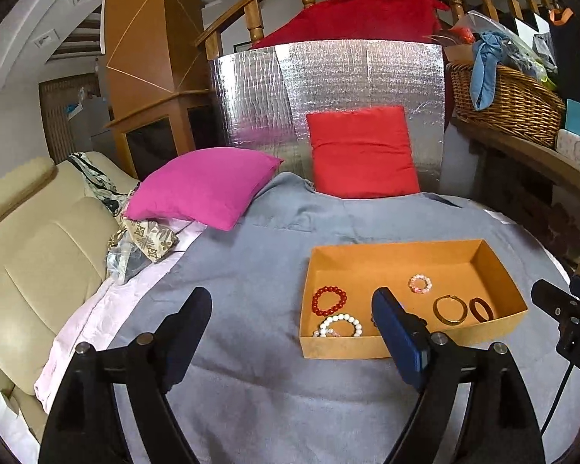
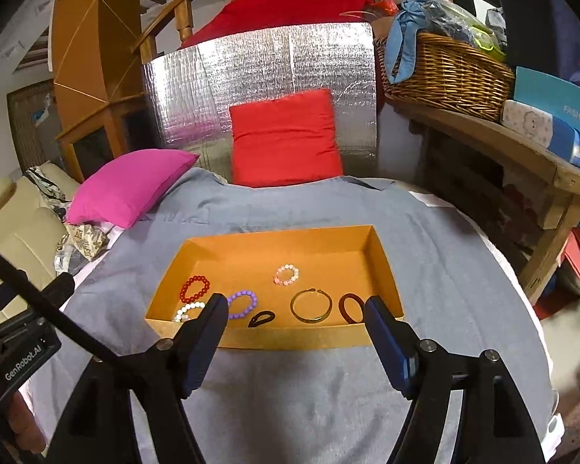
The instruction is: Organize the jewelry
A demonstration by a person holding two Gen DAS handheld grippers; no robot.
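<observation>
Orange box [image 2: 274,338] holding bracelets [image 2: 242,304]; both grippers' fingers [image 2: 208,332] spread

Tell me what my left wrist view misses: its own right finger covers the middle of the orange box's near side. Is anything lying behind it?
Observer: Yes. The right wrist view shows a purple bead bracelet lying there in the orange box.
Operator: Only that?
Observer: No. A small black piece, perhaps a clip, lies beside it, on the side toward the gold bangle.
Operator: I see only an edge of the other tool. Is it holding anything?
Observer: No. The right gripper is open, with nothing between its fingers.
</observation>
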